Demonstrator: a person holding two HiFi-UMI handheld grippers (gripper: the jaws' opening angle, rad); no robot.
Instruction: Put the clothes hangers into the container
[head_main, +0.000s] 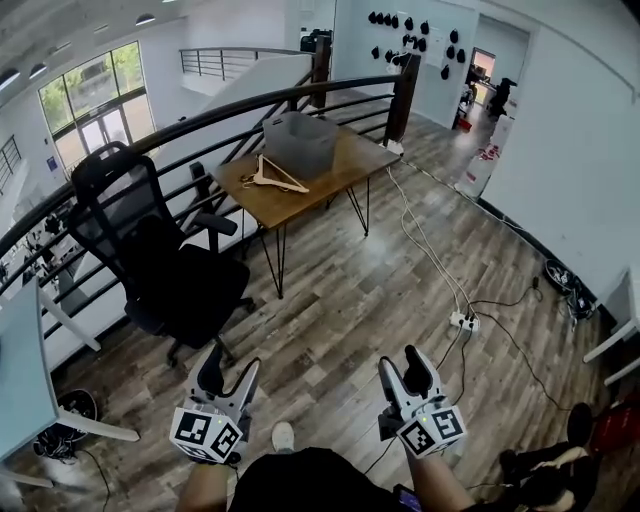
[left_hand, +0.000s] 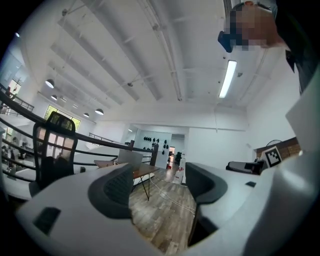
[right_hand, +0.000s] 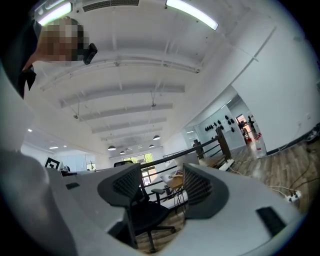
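Wooden clothes hangers (head_main: 275, 177) lie on a small wooden table (head_main: 310, 198) far across the room, beside a grey container (head_main: 300, 143) that stands on the same table. Both grippers are held low and close to the person, far from the table. My left gripper (head_main: 228, 372) is open with nothing between its fingers, and so is my right gripper (head_main: 405, 365). In the left gripper view the open left gripper (left_hand: 160, 182) frames the distant table (left_hand: 144, 172) and the container (left_hand: 130, 159). The right gripper view shows the open right gripper (right_hand: 162, 185) pointing towards the chair (right_hand: 145, 212).
A black office chair (head_main: 165, 255) stands left of the table, in front of a curved dark railing (head_main: 200, 120). A power strip with cables (head_main: 465, 320) lies on the wood floor at the right. A white desk (head_main: 20, 370) juts in at the left edge.
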